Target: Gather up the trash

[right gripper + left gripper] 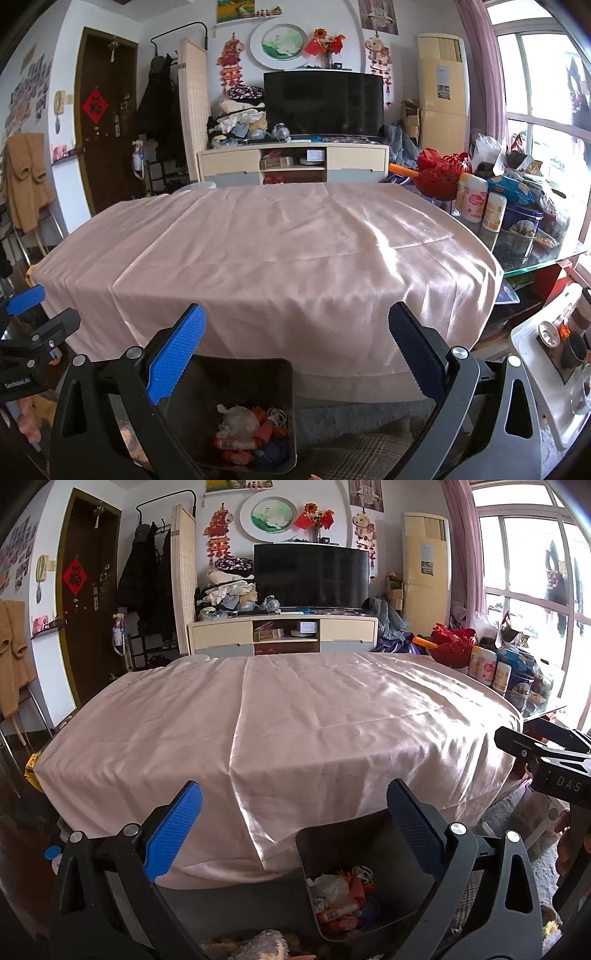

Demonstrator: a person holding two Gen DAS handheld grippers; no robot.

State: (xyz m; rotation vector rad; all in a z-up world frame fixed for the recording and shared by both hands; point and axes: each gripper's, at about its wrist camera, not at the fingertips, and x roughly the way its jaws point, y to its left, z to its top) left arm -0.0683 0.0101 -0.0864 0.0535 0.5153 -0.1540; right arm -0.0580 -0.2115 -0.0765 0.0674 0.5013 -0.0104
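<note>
A: Trash (255, 428) sits in one dark bin (288, 410) on the floor, tucked against the near edge of the table. Crumpled white paper, orange wrappers, something blue underneath, all heaped together; I can't count the separate pieces.

B: And the pink tablecloth (295, 716)?

A: No litter showing on the cloth, corner to corner. By my read the collecting is about done.

B: Tools?

A: Two. The left gripper (295, 830) has its blue pads spread wide, nothing between them. The right gripper (297, 350) is the same, wide and empty, poised above the bin's right side.

B: What could spoil it?

A: That bin is right below both tools. A careless swing of either one could clip its rim and tip it, and the heap goes across the floor. The cloth also hangs over the near edge just behind the bin, so a finger catching the fabric could drag it.

B: Anything else nearby?

A: At the table's far right corner, one red basket (439, 173), two white bottles (471, 197) and one blue tin (522, 221), well apart from the bin. One dark television (323, 103) stands on the cabinet beyond the far edge.
</note>
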